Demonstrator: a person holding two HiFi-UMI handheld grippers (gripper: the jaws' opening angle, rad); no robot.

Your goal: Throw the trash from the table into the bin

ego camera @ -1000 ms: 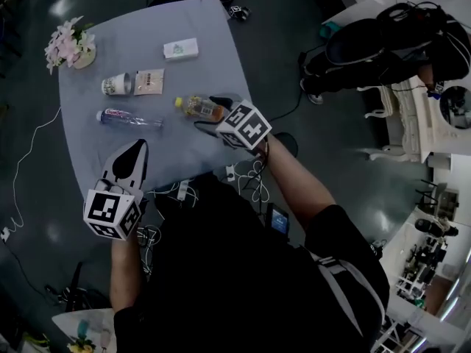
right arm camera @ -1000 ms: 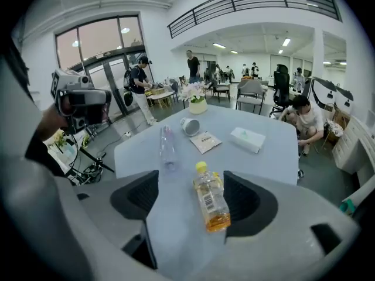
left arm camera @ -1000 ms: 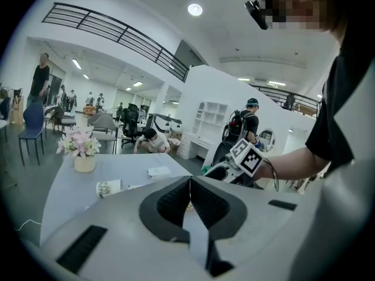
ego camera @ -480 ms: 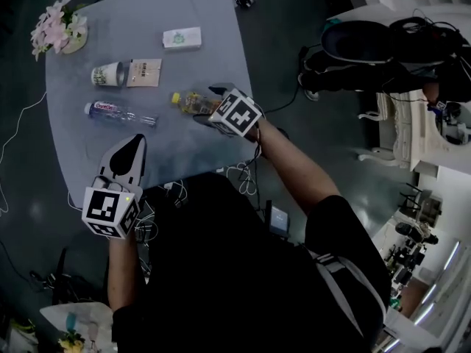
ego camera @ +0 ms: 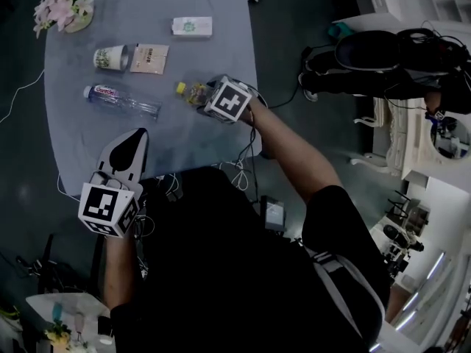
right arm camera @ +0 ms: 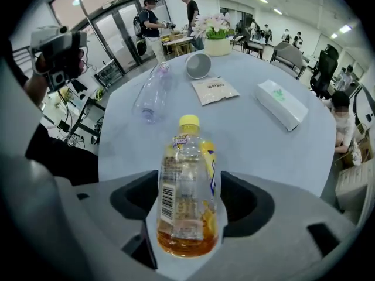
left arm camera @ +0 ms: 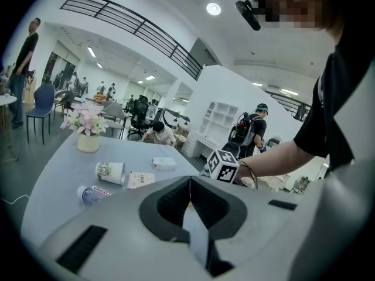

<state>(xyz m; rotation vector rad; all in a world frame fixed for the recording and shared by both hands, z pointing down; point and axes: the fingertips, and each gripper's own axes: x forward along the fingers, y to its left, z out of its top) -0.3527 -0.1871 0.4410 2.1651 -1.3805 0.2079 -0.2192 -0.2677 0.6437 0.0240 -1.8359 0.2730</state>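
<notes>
Right hand-held gripper [right arm camera: 187,199] wide open, just closing slightly, straddling yellow-capped bottle [right arm camera: 186,174].

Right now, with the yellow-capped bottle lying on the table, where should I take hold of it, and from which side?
Take the yellow-capped bottle by its straight labelled middle, coming down from above, across its width. It lies on its side on the table, so both long flanks are free.
</notes>
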